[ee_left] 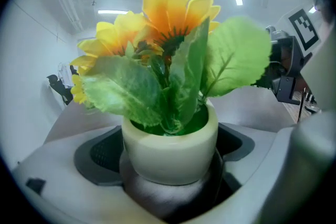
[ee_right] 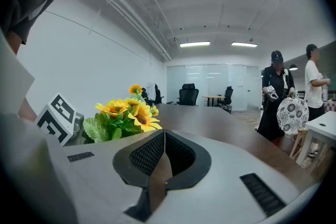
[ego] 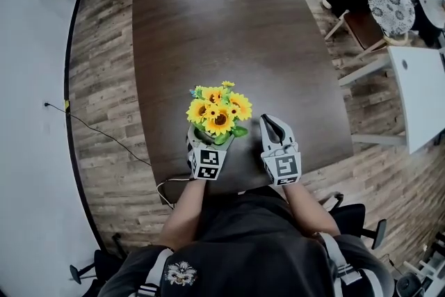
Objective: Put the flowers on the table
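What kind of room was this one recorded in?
Most likely an office meeting room: a long dark table, black swivel chairs at its far end, and ceiling strip lights overhead.

A small bunch of yellow sunflowers (ego: 217,113) with broad green leaves stands upright in a round cream pot (ee_left: 170,144). The left claw (ego: 206,140) grips the pot's sides, over the dark table's (ego: 229,17) near end.
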A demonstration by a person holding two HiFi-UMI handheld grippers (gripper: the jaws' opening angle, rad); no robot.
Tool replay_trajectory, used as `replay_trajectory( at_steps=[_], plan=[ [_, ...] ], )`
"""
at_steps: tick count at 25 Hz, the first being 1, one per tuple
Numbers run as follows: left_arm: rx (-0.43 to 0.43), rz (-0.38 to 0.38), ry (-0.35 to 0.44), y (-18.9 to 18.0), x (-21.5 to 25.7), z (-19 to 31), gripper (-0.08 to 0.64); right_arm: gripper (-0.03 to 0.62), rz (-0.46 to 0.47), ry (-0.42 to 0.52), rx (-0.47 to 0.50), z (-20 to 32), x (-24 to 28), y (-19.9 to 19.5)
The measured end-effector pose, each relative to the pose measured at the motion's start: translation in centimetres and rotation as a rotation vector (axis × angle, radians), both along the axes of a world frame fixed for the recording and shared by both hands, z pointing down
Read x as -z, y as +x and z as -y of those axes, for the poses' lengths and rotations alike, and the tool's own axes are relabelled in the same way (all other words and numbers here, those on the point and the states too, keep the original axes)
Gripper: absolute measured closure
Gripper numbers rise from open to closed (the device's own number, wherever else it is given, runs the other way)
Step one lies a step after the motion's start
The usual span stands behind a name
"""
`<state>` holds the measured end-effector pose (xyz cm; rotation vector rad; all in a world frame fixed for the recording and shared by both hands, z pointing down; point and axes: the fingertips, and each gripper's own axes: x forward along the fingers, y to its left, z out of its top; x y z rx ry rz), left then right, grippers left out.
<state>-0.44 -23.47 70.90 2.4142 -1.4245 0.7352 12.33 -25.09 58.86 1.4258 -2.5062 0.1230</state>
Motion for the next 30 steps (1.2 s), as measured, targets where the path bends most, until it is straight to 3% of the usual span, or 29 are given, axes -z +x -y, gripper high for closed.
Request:
replay_trajectory(
  at_steps=[8,12,14,16,18,22,25,30],
  plan=[
    [-0.008,0.016,0.092,-1.4,3.6,-2.4,0.021,0.566,0.008,0.030,0.025,-0.6,2.0,-1.3],
    [-0.018,0.023,0.178,-2.2,6.9,-3.4,0.077,0.566,0.034,0.064,0.033,-1.0,3.5,-2.1],
    [-0.010,0.012,0.226,-2.8,9.2,-3.8,0.130,0.566,0.031,0.083,0.043,-1.2,4.5,-2.4],
    [0.008,0.013,0.307,-3.5,12.6,-3.8,0.277,0.566,0.037,0.109,0.050,-1.3,5.7,-2.5],
    [0.034,0.006,0.372,-4.2,15.5,-3.7,0.360,0.566,0.048,0.146,0.056,-1.3,7.0,-2.7],
    [0.068,0.023,0.427,-5.0,17.6,-3.3,0.534,0.566,0.027,0.178,0.075,-1.5,8.5,-3.3],
    [0.063,0.014,0.428,-5.0,18.4,-2.9,0.552,0.566,0.023,0.187,0.079,-1.5,9.2,-3.7],
    [0.096,-0.089,0.435,-5.2,21.8,-2.3,0.552,0.566,0.021,0.202,0.109,-1.6,11.3,-4.6]
  ],
)
